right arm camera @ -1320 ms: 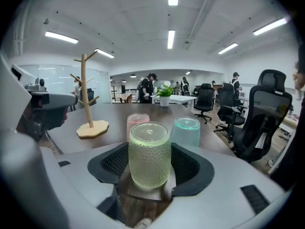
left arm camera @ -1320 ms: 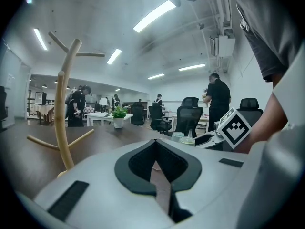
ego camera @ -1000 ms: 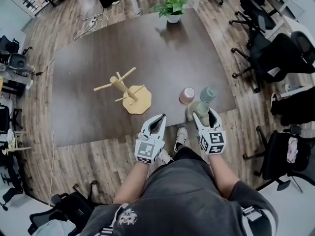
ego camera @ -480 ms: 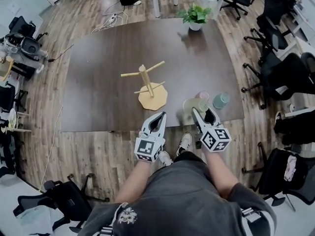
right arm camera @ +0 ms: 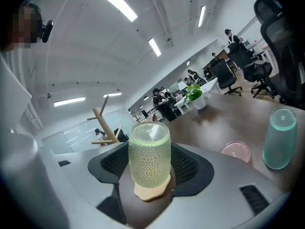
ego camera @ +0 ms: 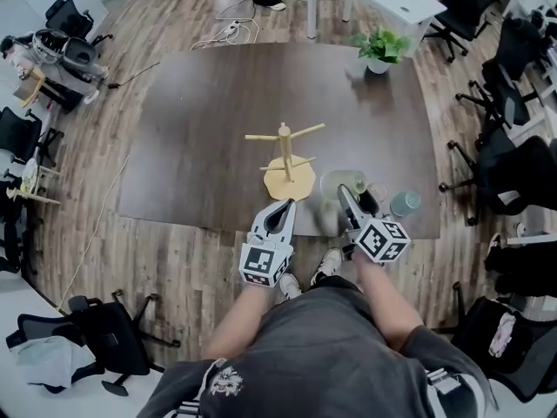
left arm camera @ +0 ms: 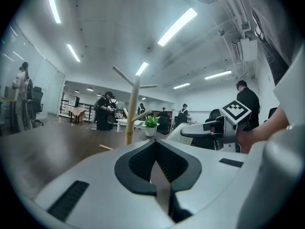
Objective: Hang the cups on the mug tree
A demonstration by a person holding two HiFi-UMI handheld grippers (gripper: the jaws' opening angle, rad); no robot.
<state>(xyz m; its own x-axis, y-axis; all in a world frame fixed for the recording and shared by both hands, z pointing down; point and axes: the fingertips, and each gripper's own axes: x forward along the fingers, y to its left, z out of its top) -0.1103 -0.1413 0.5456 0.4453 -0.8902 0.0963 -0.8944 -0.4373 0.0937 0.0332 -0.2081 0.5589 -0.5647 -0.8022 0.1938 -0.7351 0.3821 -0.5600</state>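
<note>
Carry step: right gripper [ego camera: 352,195] clamps green cup [right arm camera: 149,159], left gripper [ego camera: 281,212] closed, empty; next, align it with tree [ego camera: 285,151] peg.

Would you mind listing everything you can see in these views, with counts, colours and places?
Table: one, dark brown, middle of the room.
Mug tree: one, pale wood, on the table near its front edge, no cups on it.
Green cup: one, textured pale green, between the right tool's jaws.
Pink cup: one, pink, on the table right of the green cup.
Teal cup: one, teal, on the table, farthest right.
Potted plant: one, green leaves in a white pot, far right part of the table.
Office chairs: several, black, around the room.
Left tool: one, white and black, jaws together, empty.
Right tool: one, white and black, shut on the green cup.
</note>
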